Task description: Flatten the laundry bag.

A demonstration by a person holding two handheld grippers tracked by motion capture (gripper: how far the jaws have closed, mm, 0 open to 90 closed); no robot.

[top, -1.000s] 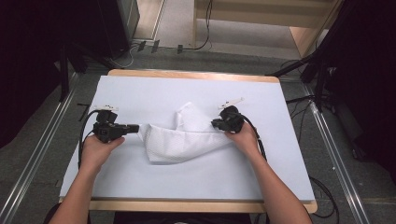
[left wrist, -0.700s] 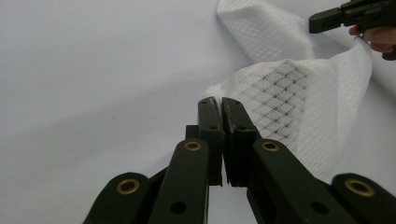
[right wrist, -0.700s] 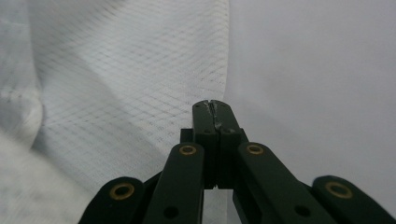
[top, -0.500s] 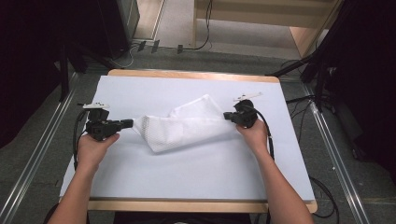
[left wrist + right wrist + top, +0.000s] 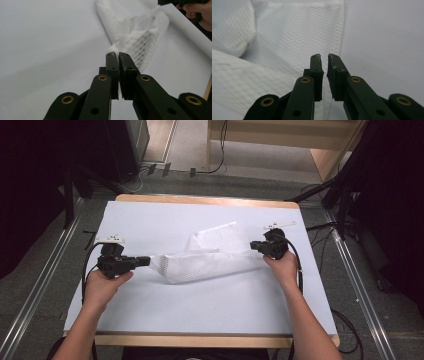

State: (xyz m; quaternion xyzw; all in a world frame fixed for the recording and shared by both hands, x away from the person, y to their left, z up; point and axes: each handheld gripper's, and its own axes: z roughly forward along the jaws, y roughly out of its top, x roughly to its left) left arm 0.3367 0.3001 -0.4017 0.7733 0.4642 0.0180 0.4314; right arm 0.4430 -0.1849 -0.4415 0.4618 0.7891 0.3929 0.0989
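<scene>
The white mesh cloth point(image 5: 205, 257) lies near the middle of the table point(image 5: 150, 215), drawn into a long band that runs from my left gripper point(image 5: 142, 261) across to my right gripper point(image 5: 256, 246), with a loose flap folded up behind the band toward the far edge. In the left gripper view my jaws are pressed together on a bunched corner of the cloth point(image 5: 132, 42), which fans out from the tips toward the other hand point(image 5: 197, 11) at the top right corner. In the right gripper view the jaws stand a little apart with nothing between the pads; they have just been opening, and the cloth point(image 5: 294, 37) lies flat on the table below and beyond them, its straight hem running up beside the tips. So I judge that I have let go on the right end while I hold the left one. As for progress, the cloth is pulled out lengthwise but far from flat: the middle is wrinkled and doubled over, and the back flap sits on top of the band. What I think is left is to take a fresh hold with the right gripper and spread or fold that flap, then smooth the rest down on the white table cover point(image 5: 210, 305).
</scene>
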